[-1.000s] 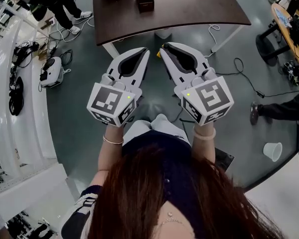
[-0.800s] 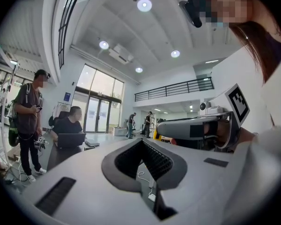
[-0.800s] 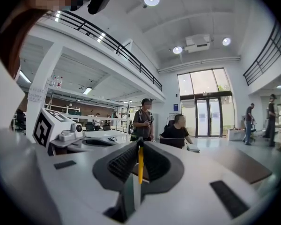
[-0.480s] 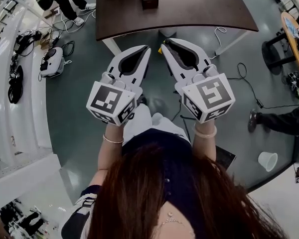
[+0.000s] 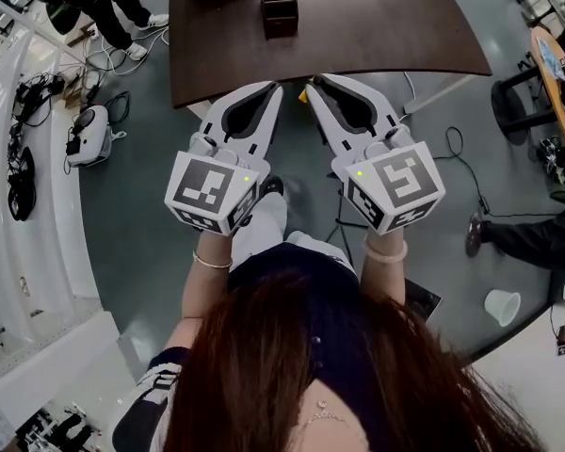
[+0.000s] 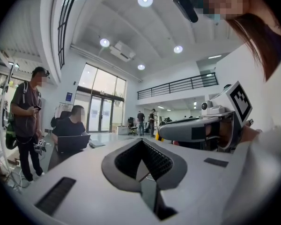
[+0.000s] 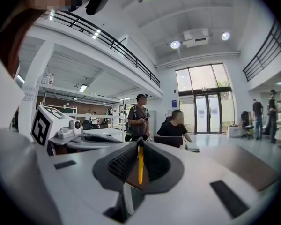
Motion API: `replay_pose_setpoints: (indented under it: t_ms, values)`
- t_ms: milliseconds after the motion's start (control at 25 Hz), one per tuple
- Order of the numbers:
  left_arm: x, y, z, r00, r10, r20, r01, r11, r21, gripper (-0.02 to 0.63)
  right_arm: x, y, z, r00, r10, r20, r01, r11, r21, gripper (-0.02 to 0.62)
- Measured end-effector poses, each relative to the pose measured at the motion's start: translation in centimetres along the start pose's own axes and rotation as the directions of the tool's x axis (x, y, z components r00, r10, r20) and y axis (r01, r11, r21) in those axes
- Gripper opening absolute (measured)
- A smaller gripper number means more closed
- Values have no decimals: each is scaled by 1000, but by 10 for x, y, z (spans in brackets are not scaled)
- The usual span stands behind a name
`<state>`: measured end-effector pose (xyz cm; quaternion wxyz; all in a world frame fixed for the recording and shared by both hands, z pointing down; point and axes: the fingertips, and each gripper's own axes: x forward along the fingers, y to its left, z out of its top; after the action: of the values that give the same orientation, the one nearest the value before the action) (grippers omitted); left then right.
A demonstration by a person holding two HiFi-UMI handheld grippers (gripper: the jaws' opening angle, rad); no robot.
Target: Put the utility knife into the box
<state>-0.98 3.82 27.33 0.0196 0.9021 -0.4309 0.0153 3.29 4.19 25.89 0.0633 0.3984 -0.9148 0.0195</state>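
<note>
The right gripper (image 5: 313, 87) is clamped on the yellow utility knife (image 7: 140, 165), which stands on edge between its 2 jaws (only a yellow tip shows in the head view). The left gripper (image 5: 274, 88) has its jaws pressed together with nothing between them. The 2 grippers are held side by side at the near edge of the dark table (image 5: 386, 26), where the box (image 5: 276, 4) sits well apart from the knife.

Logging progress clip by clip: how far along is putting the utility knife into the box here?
Done: the yellow utility knife is gripped in the right tool. In hand: it is held at the near edge of the dark table; the left tool is shut and empty. Left: reach the compartmented box on the table and release the knife inside.
</note>
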Motion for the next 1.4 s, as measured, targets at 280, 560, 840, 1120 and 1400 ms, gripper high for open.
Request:
replay_pose_setpoints:
  t_ms: [280,560,840,1120,1400]
  values:
    - [50,64,16,997,-73,22,73,997,-30,-6,69,-38,28,999,-41,29,41,999,10,49]
    - [86,96,12,996,-83,34,85,995,-46,-6,101,-69,30,997,-70,36,69,997,24,49]
    - [128,130,2,998,-65,20,66,996,-66,-6,140,-114,22,996,-78,33,76,996,50,49]
    - [197,167,-6,1000,-19,1,19,998,-57,-6,190,-179,20,999,-11,33,9,999,53,49]
    - [240,200,-20,999,23,-22,-24,996,-83,-6,234,-216,5,998,55,6,-55,995,82,49]
